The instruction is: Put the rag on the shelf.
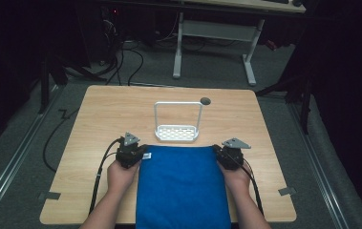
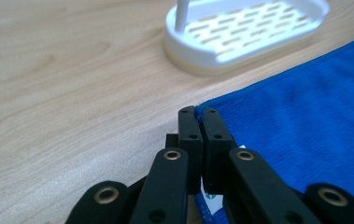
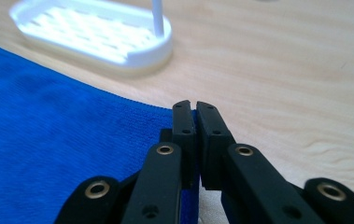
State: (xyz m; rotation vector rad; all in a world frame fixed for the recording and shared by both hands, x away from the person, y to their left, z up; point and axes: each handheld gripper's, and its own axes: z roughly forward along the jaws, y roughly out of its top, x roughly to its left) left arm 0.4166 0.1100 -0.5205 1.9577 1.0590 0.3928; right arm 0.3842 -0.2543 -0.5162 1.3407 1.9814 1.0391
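Blue cloth [image 1: 183, 186] spread flat on a wooden table [image 1: 102, 119], reaching to the near edge at 6 o'clock. Left gripper [image 1: 140, 153] clamped on the cloth's far corner at 10 o'clock, right gripper [image 1: 217, 153] clamped on the opposite far corner at 2 o'clock, jaws of both pressed together with blue fabric pinched between. White slotted rack [image 1: 177, 132] with tall wire handle at 12 o'clock from the cloth, just beyond its far hem

- Right gripper [image 3: 194, 106]: black jaws pinched together on the far right corner of the blue cloth [image 3: 48, 144].
- White slotted rack [image 3: 95, 35]: far left, on the wooden table [image 3: 282, 70].
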